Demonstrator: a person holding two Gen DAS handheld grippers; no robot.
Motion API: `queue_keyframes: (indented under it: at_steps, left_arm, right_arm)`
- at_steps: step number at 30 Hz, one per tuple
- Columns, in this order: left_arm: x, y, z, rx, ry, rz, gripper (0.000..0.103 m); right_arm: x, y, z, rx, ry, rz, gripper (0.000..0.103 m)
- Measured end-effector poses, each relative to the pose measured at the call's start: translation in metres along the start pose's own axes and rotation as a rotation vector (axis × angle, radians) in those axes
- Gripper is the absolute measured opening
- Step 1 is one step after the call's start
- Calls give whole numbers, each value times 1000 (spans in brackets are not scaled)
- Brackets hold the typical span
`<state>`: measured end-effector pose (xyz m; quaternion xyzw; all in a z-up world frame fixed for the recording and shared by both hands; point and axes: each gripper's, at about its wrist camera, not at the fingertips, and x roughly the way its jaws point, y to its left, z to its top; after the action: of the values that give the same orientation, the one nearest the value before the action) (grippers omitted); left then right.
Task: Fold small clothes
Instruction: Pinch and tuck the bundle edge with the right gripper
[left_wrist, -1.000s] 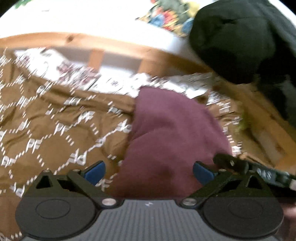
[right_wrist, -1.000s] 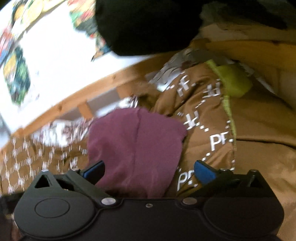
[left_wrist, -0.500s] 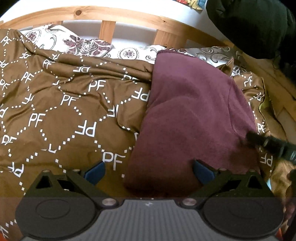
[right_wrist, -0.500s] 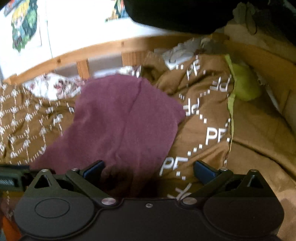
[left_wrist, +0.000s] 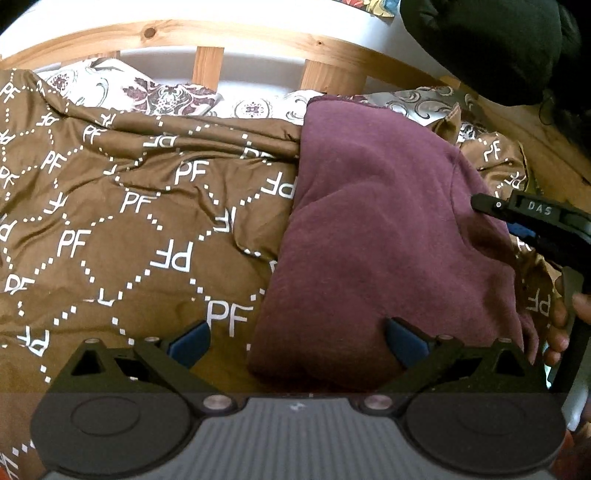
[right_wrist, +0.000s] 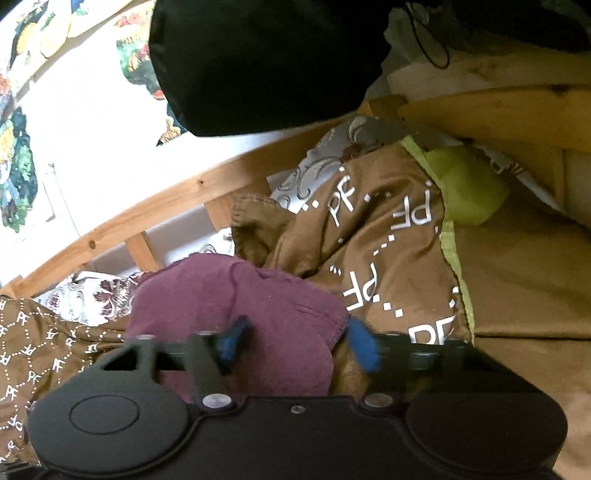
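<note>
Lay folded on the brown bedspread (left_wrist: 122, 229): one maroon garment (left_wrist: 384, 236), a long slab running from the near edge up toward the wooden headboard (left_wrist: 258, 35), its far end over the patterned pillowcase (left_wrist: 162, 98).

Left gripper (left_wrist: 297, 341): spread wide, nothing held. Blue pads (left_wrist: 190, 341) apart, left one over bare bedspread, right one at the near hem of the garment; near left corner of the cloth between them. Contact with the cloth not determinable.

Right gripper (right_wrist: 295, 345): partly open, blurred. Straddled the garment's right edge (right_wrist: 258, 325), left pad over the maroon cloth, right pad just off it above the bedspread. No fabric seen pinched between the pads; actual grip not determinable. Seen from the left wrist camera as a black finger reaching in from the right over the garment's right side (left_wrist: 524, 214), with the holder's hand (left_wrist: 565, 325) below it.

Writing: "PF" in white, repeated inside a dotted white diamond lattice all over the bedspread, some upside down or mirrored by folds. "DAS" in pale letters on the right gripper's finger. Nothing legible on the garment.

Also noted: black bulky cloth (right_wrist: 266, 62) hung above the headboard; lime-green fabric (right_wrist: 465, 184) tucked by the bedspread's far right edge; colourful pictures (right_wrist: 18, 166) on the white wall, too blurred to read.
</note>
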<state>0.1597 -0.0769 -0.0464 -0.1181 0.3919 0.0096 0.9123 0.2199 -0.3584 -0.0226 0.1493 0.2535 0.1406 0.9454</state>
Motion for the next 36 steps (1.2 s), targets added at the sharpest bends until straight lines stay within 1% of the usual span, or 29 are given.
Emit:
queue_keyframes:
  at_steps: [1,2,3,4,6,8,10,12,13,15,16,20,22,24,25,27,30,34,36]
  left_arm:
    - [1,0,-1,-4,2,-2,103]
    - [2,1,-1,-7,5,-3,103]
    - [3,1,-1,-9,9,-5,103]
    - [4,1,-1,-11,13,-7,103]
    - [5,3,-1,-20,20,-11,103]
    - [5,3,-1,-29,26,-15,103]
    - [5,4,-1,-30,28,-16,103]
    - [5,3,-1,-22,26,-14,103]
    - [5,2,-1,-21,26,-12,103]
    - [5,2,1,-23,29,-14,103]
    - [5,2,1,-25,30,-16,103]
    - [4,3,1,-21,35,-19,103]
    - [4,4,1,-21,38,-22,103]
    - [4,5,1,-25,40,-24,103]
    - [4,4,1,-26,42,-24,103]
    - [4,4,2,-25,42,-24,103]
    - [5,4,2,-24,40,-24,103]
    - [6,4,2,-29,41,-28,103]
    - [7,5,2,-33,42,-30,103]
  right_arm:
    - [0,3,-2,-25,-4,-5,34]
    - [0,7,-3,-58,-12,-3,26]
    - [-2,12,-5,-95,-24,-4,20]
    - [-4,19,-7,-150,-38,-14,19]
    - [-9,42,-12,-334,-79,-56,16]
    - [-15,63,-21,-486,-119,-53,15]
    - [-16,75,-26,-555,-138,-46,15]
    - [-15,78,-28,-583,-151,-53,15]
    - [-13,77,-27,-596,-150,-71,15]
    - [-7,68,-21,-579,-151,-97,15]
    - [-4,61,-18,-555,-148,-97,15]
    - [10,34,-8,-419,-111,-67,15]
    - [12,28,-6,-376,-100,-52,21]
    - [15,22,-3,-322,-91,-35,30]
    - [15,19,-2,-294,-88,-26,32]
    - [18,11,0,-231,-75,-7,43]
    - [23,-1,1,-135,-51,21,54]
    - [29,-15,1,-18,-22,73,61]
    - [31,-18,1,3,-19,90,62]
